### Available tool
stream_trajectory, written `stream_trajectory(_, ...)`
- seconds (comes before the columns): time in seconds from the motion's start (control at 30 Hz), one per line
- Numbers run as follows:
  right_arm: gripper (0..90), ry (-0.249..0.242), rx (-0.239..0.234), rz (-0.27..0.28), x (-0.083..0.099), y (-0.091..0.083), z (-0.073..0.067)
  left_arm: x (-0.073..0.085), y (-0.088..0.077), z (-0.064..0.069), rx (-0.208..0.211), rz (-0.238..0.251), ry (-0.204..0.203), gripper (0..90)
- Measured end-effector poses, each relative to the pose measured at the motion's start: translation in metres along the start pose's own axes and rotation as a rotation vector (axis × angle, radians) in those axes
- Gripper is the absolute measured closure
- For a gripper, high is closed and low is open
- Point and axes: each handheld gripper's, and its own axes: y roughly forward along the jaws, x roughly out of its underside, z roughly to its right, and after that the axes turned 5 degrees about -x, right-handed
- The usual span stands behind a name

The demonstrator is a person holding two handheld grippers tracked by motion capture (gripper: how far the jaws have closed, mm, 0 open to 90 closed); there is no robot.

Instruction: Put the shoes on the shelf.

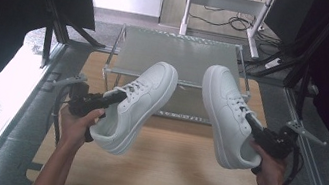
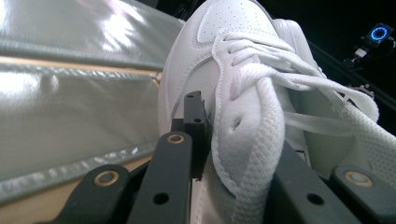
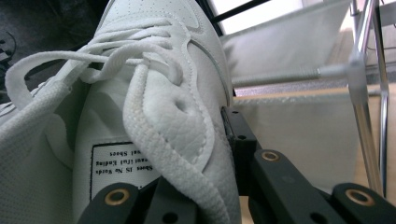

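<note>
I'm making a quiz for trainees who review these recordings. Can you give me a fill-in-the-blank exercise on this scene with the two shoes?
1. Each gripper holds one ____ sneaker.
2. The left gripper is shut on the left shoe at its ____ side wall, by the laces.
3. Behind the right shoe stands a metal-framed ____ on the wooden table.
4. The right gripper holds its shoe ____ the table, not resting on it.

Missing words: white; upper; rack; above

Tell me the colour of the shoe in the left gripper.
White, laces too; the shoe shows best in the left gripper view.
</note>
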Motion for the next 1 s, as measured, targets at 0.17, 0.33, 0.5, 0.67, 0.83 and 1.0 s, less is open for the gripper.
stream_trajectory(0.17,84.6,-0.024,0.006,0.001,-0.018,0.009,-0.007,-0.014,0.004,0.001,0.013,0.017,-0.004,81.9)
stream_trajectory(0.33,84.6,-0.029,0.012,0.01,-0.036,0.016,-0.011,-0.028,0.007,0.001,0.013,0.039,-0.01,81.9)
stream_trajectory(0.5,84.6,-0.034,0.024,0.01,-0.05,0.024,-0.015,-0.042,0.012,0.0,0.014,0.047,-0.024,82.0)
stream_trajectory(0.67,84.6,-0.036,0.039,-0.008,-0.062,0.034,-0.016,-0.052,0.019,-0.005,0.02,0.055,-0.056,81.9)
stream_trajectory(0.83,84.6,-0.027,0.058,-0.008,-0.071,0.042,-0.016,-0.061,0.025,-0.009,0.01,0.058,-0.075,81.9)
stream_trajectory(1.0,84.6,-0.009,0.072,-0.003,-0.083,0.052,-0.014,-0.073,0.03,-0.009,0.009,0.065,-0.082,81.9)
